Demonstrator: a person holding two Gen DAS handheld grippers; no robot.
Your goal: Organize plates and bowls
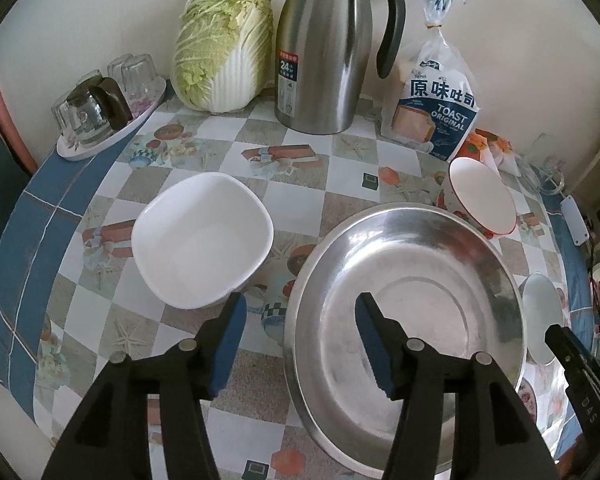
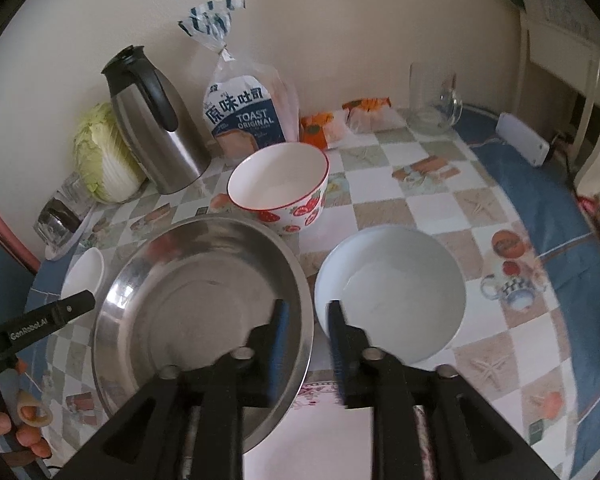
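Note:
A wide steel plate (image 1: 416, 276) lies on the patterned table; it also shows in the right wrist view (image 2: 188, 292). My left gripper (image 1: 300, 336) is open and straddles the plate's left rim, one finger inside, one outside. A square white bowl (image 1: 202, 240) sits to its left. A strawberry-patterned bowl (image 2: 280, 188) stands behind the plate, also in the left wrist view (image 1: 482, 200). My right gripper (image 2: 306, 320) is open, straddling the plate's right rim beside a round white plate (image 2: 396, 292). Neither gripper holds anything.
At the back stand a steel thermos jug (image 1: 324, 48), a napa cabbage (image 1: 224, 48), a toast bag (image 1: 440, 104), a tray of glasses (image 1: 100, 112), snack packets (image 2: 340, 120) and a glass jug (image 2: 432, 100). A white power strip (image 2: 522, 140) lies at the right edge.

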